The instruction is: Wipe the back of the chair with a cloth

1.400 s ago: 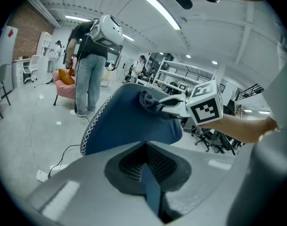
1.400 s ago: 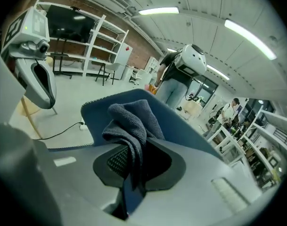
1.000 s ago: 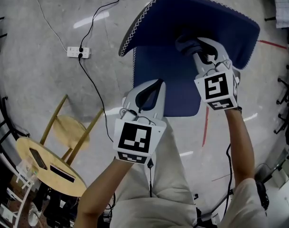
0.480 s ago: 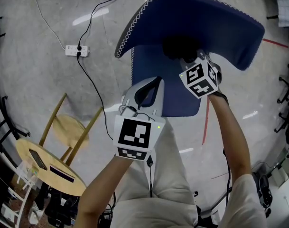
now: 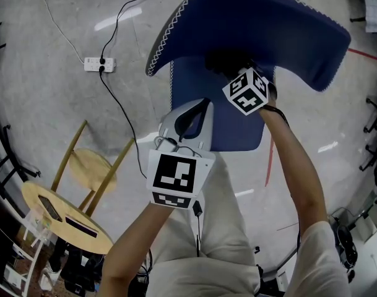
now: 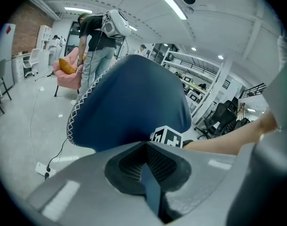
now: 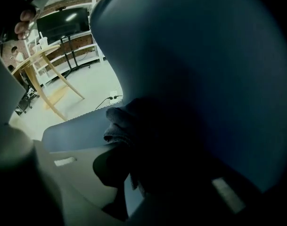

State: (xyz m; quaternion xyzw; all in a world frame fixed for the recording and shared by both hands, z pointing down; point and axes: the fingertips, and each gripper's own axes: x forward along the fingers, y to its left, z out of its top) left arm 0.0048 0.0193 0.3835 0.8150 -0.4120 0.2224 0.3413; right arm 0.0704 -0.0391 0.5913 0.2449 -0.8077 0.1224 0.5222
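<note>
The blue chair's curved back [image 5: 256,30] arches over its seat [image 5: 238,129]. My right gripper [image 5: 234,70] reaches up to the back's seat-facing side, shut on a dark cloth [image 5: 227,60] that presses on the fabric; its marker cube hides the jaws. In the right gripper view the bunched cloth [image 7: 122,124] lies against the chair back [image 7: 204,69], above the seat [image 7: 77,131]. My left gripper [image 5: 197,110] sits at the seat's left edge, and a thin blue edge [image 6: 150,192] shows between its shut jaws. The chair back [image 6: 134,102] fills the left gripper view.
A white power strip [image 5: 101,64] with a black cable lies on the floor at left. A wooden stool [image 5: 92,169] and a round wooden table [image 5: 64,218] stand at lower left. Red tape [image 5: 268,159] marks the floor. A person [image 6: 98,36] stands behind the chair.
My right gripper has moved up and left along the chair back with the cloth, turning its marker cube over. The left gripper has stayed at the seat edge.
</note>
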